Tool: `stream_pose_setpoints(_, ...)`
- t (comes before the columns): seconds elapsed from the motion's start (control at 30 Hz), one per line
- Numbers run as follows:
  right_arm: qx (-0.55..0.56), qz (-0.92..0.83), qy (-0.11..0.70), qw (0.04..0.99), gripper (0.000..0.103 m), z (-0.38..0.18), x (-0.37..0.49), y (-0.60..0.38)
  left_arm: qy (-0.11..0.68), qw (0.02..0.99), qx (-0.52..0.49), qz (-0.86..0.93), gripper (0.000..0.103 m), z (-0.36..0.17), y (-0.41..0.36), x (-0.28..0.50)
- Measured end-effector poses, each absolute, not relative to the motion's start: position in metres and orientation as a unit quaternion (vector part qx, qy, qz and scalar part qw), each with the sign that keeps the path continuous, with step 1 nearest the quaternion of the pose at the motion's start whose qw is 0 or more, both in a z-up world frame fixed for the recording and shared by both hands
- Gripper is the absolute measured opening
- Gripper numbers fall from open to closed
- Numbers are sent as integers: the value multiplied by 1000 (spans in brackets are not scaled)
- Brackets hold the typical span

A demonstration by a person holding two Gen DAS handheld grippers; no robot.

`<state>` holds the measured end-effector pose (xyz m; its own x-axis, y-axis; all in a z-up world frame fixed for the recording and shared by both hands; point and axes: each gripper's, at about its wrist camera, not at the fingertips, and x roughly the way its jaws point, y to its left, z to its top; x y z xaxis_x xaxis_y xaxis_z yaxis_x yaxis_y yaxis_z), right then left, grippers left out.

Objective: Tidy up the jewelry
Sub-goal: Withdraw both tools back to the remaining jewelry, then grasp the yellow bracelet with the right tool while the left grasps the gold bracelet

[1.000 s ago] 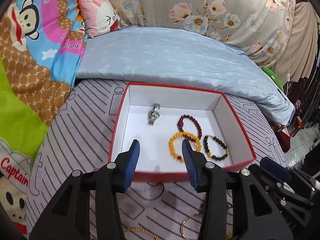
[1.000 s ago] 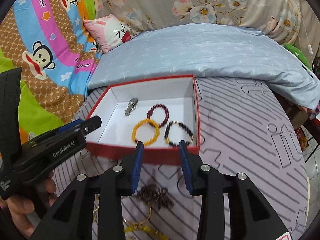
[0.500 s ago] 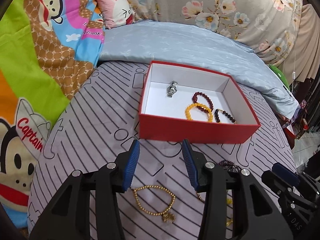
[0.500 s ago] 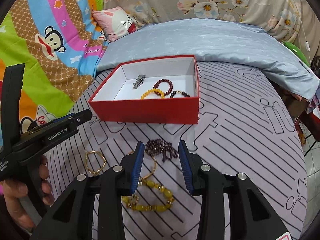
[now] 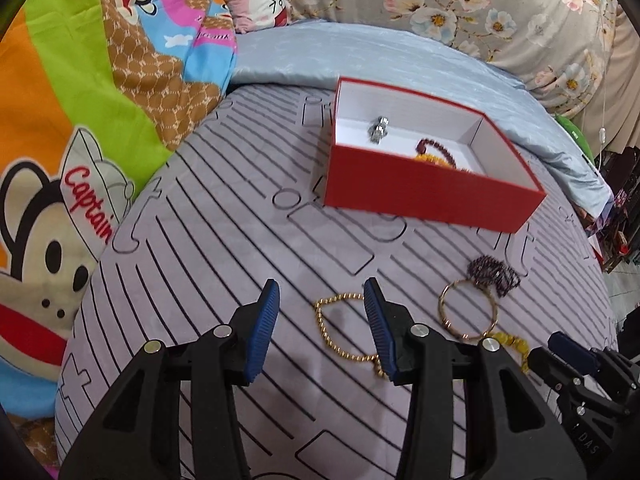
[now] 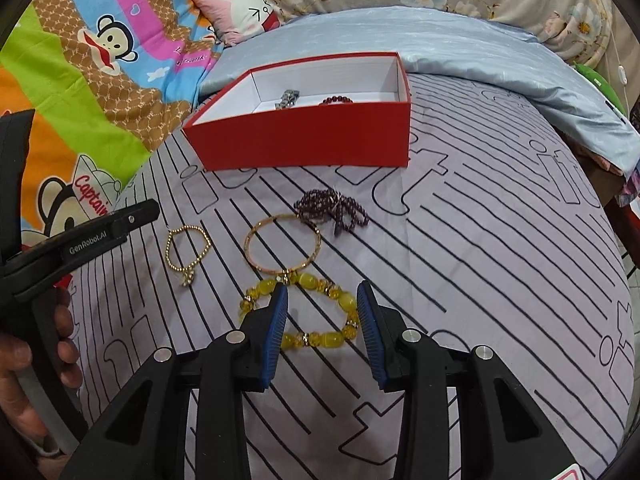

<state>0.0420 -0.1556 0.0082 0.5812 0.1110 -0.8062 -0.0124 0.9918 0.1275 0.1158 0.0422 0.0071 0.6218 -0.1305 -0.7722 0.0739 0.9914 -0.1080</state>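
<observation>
Red cardboard walls of an open box [image 6: 304, 144] stood on the lilac striped bedsheet [image 6: 500, 260] well ahead of both tools, with a silver watch [image 5: 378, 130] and a dark red bead bracelet [image 6: 336, 100] visible inside. The right hand-held gripper [image 6: 322, 320] hung with its blue-padded jaws apart and empty above a yellow bead bracelet [image 6: 316, 312]. Just beyond it lay a thin gold bangle [image 6: 282, 244], touching a heap of purple beads [image 6: 332, 208]. The left hand-held gripper [image 5: 322, 326] also had its jaws apart, gripping nothing, over a gold beaded chain bracelet [image 5: 334, 330]; its right finger overlapped the chain in the picture.
</observation>
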Motion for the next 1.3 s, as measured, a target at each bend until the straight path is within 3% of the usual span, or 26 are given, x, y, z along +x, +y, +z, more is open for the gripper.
stream_pose_setpoints(0.6, 54, 25, 475, 878, 36, -9, 44, -164, 451, 890, -16, -58, 42, -26, 35, 117)
stream_pose_setpoints(0.9, 43, 24, 475, 878, 27, -17, 52, -159, 443, 895, -2, -58, 43, -27, 32, 115)
stream_pose_setpoints(1.13, 32, 14, 470, 882, 10, -18, 54, -162, 436, 898, 4, -60, 48, -29, 29, 112)
stream_pose_setpoints(1.3, 38, 17, 471, 881, 10, -18, 52, -164, 438, 897, -1, -61, 48, -28, 30, 112)
